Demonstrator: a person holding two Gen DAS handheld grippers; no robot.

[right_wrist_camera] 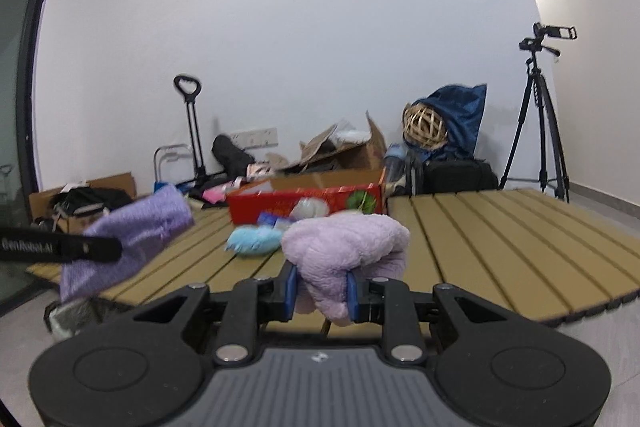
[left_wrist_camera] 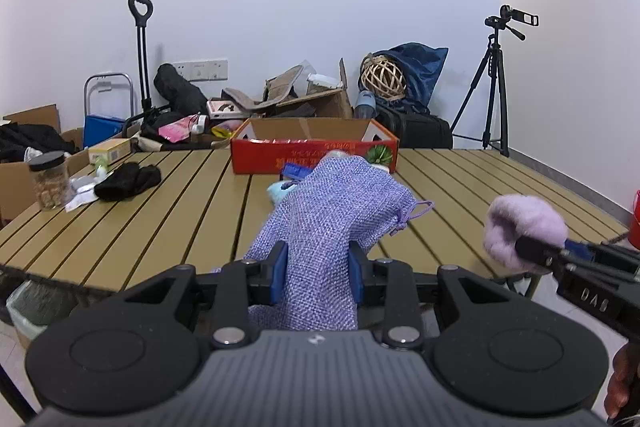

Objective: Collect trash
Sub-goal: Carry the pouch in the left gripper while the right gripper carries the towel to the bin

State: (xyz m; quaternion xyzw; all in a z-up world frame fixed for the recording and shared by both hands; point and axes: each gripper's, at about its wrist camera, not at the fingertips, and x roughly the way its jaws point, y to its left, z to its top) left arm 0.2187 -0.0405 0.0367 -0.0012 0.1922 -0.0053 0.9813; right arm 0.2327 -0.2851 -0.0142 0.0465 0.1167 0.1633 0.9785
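My left gripper (left_wrist_camera: pixel 319 273) is shut on a purple woven drawstring pouch (left_wrist_camera: pixel 332 211), held in the air over the near edge of the slatted table (left_wrist_camera: pixel 160 227). My right gripper (right_wrist_camera: pixel 322 289) is shut on a fluffy lilac cloth (right_wrist_camera: pixel 352 243), also off the table. In the left wrist view the lilac cloth (left_wrist_camera: pixel 522 227) and the right gripper (left_wrist_camera: pixel 536 251) show at the right. In the right wrist view the pouch (right_wrist_camera: pixel 132 231) and the left gripper's black finger (right_wrist_camera: pixel 72 249) show at the left, blurred. A light blue fluffy item (right_wrist_camera: pixel 254 241) lies on the table ahead.
A red cardboard box (left_wrist_camera: pixel 316 147) stands at the table's far edge. A lidded jar (left_wrist_camera: pixel 50 181), a black cloth (left_wrist_camera: pixel 128 181) and small scraps lie at the table's left. A lined bin (left_wrist_camera: pixel 28 311) stands below the left corner. Clutter and a camera tripod (left_wrist_camera: pixel 494 87) line the wall.
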